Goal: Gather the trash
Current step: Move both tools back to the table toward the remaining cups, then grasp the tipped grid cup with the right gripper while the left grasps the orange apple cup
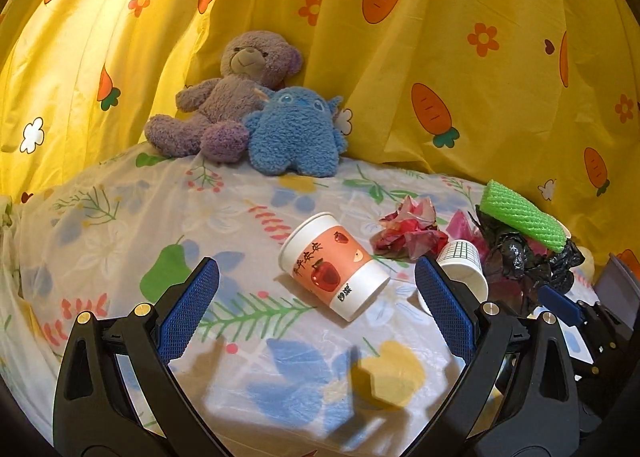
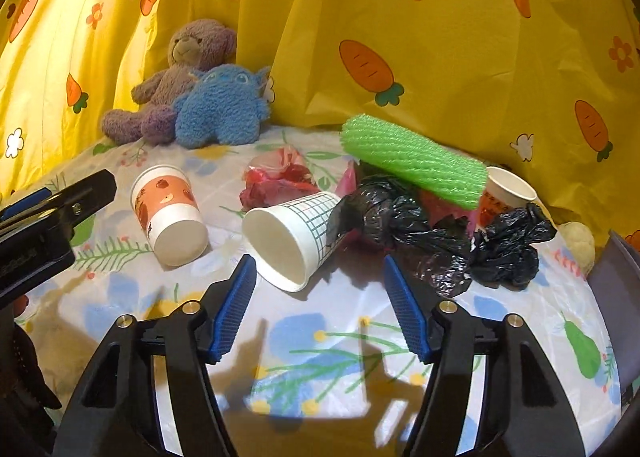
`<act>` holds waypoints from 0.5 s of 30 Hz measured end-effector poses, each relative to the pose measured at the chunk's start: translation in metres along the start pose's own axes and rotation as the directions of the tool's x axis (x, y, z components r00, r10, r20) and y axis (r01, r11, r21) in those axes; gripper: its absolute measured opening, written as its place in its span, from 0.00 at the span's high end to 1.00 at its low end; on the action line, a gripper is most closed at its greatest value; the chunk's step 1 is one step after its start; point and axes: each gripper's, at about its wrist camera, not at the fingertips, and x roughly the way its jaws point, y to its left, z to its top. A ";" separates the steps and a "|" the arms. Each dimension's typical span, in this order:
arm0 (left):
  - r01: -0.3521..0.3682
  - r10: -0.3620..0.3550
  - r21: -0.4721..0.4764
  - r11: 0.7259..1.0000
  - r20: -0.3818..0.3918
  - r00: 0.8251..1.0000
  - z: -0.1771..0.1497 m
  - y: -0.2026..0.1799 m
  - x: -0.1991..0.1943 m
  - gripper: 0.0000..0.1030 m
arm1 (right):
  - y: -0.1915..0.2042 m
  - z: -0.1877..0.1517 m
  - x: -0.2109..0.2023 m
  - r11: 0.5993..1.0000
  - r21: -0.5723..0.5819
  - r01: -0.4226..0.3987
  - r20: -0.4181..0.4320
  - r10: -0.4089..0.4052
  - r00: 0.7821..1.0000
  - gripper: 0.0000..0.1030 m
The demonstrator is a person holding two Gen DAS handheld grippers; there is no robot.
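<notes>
An orange-and-white paper cup [image 1: 334, 263] lies on its side on the floral tablecloth [image 1: 120, 225], just ahead of my open, empty left gripper [image 1: 316, 281]. A white grid-pattern cup [image 2: 294, 239] lies tipped, its mouth facing my open, empty right gripper [image 2: 320, 277]. Beside it lie crumpled black plastic bags [image 2: 440, 233], a green foam net sleeve [image 2: 416, 159], crumpled red and pink wrappers [image 2: 280, 177] and another orange cup [image 2: 504, 189]. The orange cup also shows in the right wrist view [image 2: 170, 213], and the left gripper's body shows at that view's left edge [image 2: 44, 225].
A purple teddy bear [image 1: 228, 97] and a blue plush toy [image 1: 294, 133] sit at the back against a yellow carrot-print curtain [image 1: 440, 57]. A pale round object [image 2: 578, 243] and a dark grey object [image 2: 618, 289] sit at the right edge.
</notes>
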 end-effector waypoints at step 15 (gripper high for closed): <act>0.036 -0.038 -0.029 0.999 -0.058 0.998 -0.006 0.007 0.021 0.06 | -0.006 0.006 0.044 0.999 0.033 0.036 -0.149 -0.030 0.988 0.96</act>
